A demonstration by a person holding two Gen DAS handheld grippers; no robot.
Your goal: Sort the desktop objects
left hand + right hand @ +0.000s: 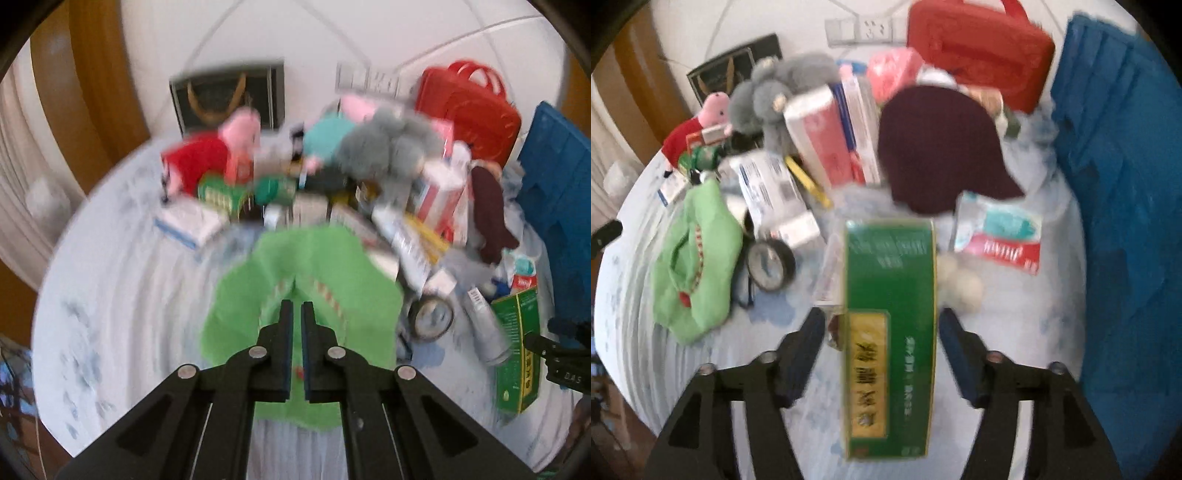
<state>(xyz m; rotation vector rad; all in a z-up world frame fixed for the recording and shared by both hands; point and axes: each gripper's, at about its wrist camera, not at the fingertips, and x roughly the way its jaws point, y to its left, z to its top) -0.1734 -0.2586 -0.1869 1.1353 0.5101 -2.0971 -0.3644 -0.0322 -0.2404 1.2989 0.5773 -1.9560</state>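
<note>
Two grippers: left gripper (pixel 297 314) closed, seemingly pinching green cloth (pixel 332 266).

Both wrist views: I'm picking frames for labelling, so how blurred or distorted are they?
Left wrist view: heavy motion smear across the toy pile and the green cloth; only the left gripper is crisp. Right wrist view: milder blur, green box lettering still visible, right gripper fingers soft. Both: strong fisheye bending, dark corners.

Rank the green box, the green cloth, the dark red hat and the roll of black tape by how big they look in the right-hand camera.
1. green box, though it is nearest the lens
2. dark red hat
3. green cloth
4. black tape
</note>
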